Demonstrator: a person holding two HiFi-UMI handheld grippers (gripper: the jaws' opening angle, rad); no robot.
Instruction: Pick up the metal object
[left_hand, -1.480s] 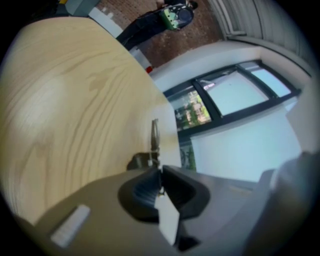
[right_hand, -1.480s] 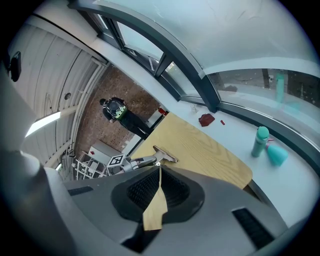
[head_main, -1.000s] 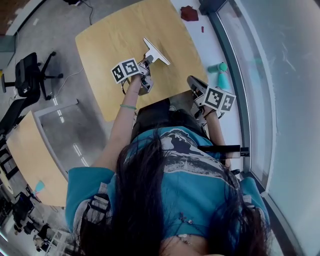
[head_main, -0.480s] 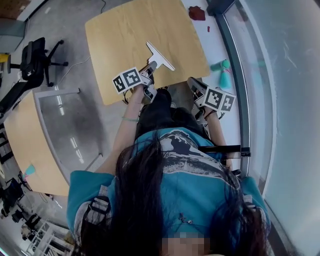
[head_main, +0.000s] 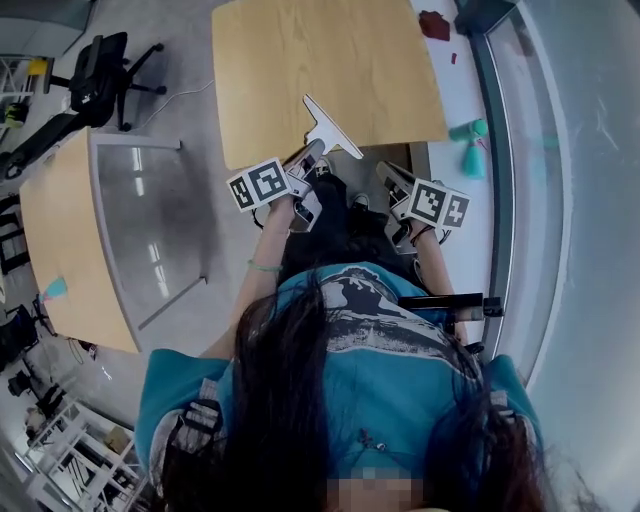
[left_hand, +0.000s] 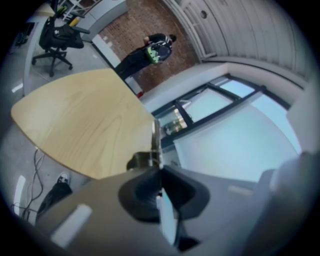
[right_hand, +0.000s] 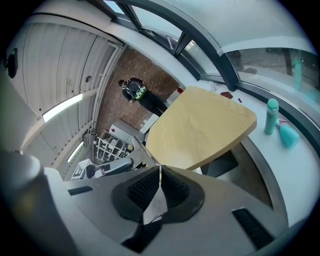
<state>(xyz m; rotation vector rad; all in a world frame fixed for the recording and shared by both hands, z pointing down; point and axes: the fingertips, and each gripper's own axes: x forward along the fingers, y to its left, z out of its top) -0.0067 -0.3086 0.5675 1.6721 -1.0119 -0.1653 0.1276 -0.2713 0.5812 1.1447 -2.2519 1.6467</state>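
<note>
The metal object (head_main: 333, 127) is a flat, pale T-shaped piece held in the air over the near edge of the wooden table (head_main: 320, 60). My left gripper (head_main: 311, 160) is shut on its stem. In the left gripper view the piece (left_hand: 156, 137) shows edge-on, rising from the closed left gripper (left_hand: 159, 172) in front of the table (left_hand: 85, 125). My right gripper (head_main: 386, 173) hangs to the right, just off the table's edge. In the right gripper view the right gripper (right_hand: 160, 171) has its jaws together with nothing in them.
Two teal bottles (head_main: 470, 145) and a red thing (head_main: 434, 24) lie on the white ledge by the glass wall at the right. A second wooden table (head_main: 60, 250) and an office chair (head_main: 100, 70) stand to the left. A person (left_hand: 150, 52) stands far off by a brick wall.
Both grippers have drawn back from over the table to its near edge, the left one still carrying the metal piece. The table now lies farther ahead.
</note>
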